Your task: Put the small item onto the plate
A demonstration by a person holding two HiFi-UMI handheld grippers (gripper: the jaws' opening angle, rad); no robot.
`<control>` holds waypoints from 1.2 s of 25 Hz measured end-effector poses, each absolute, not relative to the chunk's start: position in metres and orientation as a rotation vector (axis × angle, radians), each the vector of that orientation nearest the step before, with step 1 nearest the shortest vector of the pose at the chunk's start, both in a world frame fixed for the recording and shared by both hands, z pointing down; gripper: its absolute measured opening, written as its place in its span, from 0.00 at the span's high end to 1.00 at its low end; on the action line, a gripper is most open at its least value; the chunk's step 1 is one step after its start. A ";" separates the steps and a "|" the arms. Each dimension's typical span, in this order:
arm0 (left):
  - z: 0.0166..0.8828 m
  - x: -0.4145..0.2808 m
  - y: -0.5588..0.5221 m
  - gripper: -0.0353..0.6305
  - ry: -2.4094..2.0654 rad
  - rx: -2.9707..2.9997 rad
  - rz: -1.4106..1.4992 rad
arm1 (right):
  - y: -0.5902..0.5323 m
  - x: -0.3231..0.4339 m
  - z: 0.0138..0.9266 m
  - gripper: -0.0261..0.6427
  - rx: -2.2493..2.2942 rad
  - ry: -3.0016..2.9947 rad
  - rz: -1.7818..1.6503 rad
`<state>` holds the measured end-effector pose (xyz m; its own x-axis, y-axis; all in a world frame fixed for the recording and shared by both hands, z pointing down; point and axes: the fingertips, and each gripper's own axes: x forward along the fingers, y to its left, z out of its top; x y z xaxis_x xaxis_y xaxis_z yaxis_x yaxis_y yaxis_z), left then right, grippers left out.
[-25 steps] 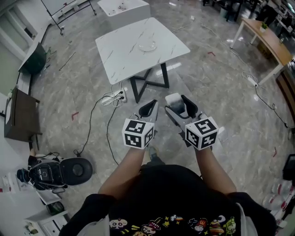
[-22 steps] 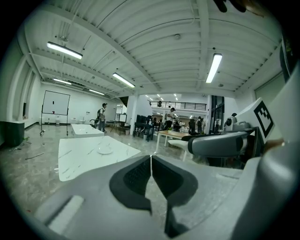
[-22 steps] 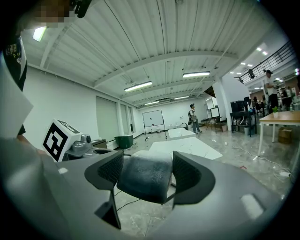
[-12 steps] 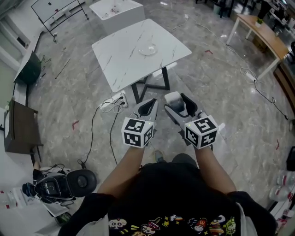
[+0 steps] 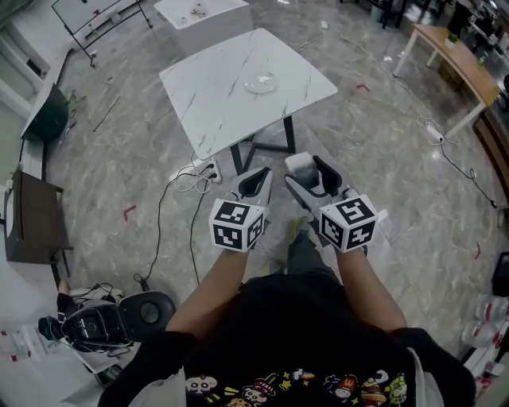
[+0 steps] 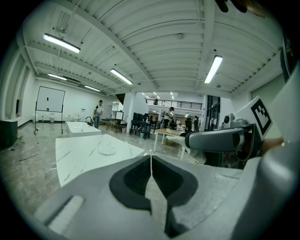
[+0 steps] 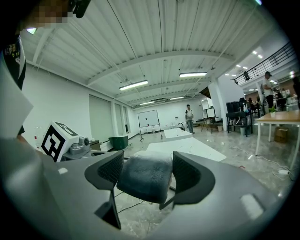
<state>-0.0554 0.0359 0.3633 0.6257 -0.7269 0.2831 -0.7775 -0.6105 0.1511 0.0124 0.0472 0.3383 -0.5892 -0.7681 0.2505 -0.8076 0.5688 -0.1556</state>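
A clear glass plate (image 5: 259, 82) lies on a white marble table (image 5: 208, 107) well ahead of me, across open floor. My right gripper (image 5: 308, 173) is held at waist height, shut on a small grey padded block (image 5: 297, 168); in the right gripper view the block (image 7: 143, 180) fills the gap between the jaws. My left gripper (image 5: 255, 183) is beside it, shut and empty, its jaws meeting in a thin line (image 6: 151, 161). The left gripper view shows the plate (image 6: 107, 150) on the table (image 6: 77, 157) in the distance.
A power strip with cables (image 5: 200, 168) lies on the floor near the table's black legs (image 5: 258, 143). A second white table (image 5: 203, 12) stands behind, a wooden desk (image 5: 457, 67) at right, a dark bench (image 5: 32, 211) at left. People stand far off (image 6: 98, 112).
The view has crept toward the table and a leg has stepped forward under the grippers. Both grippers keep their pose; the block stays held.
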 end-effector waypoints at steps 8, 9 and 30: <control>0.370 -0.060 0.014 0.95 -1.229 2.588 0.299 | 0.022 0.003 0.345 0.43 1.307 -2.659 0.389; 0.371 -0.059 0.011 0.95 -1.227 2.587 0.304 | 0.018 0.004 0.346 0.43 1.304 -2.660 0.393; 0.389 -0.023 -0.142 0.95 -1.253 2.501 0.368 | -0.141 0.032 0.367 0.44 1.191 -2.679 0.493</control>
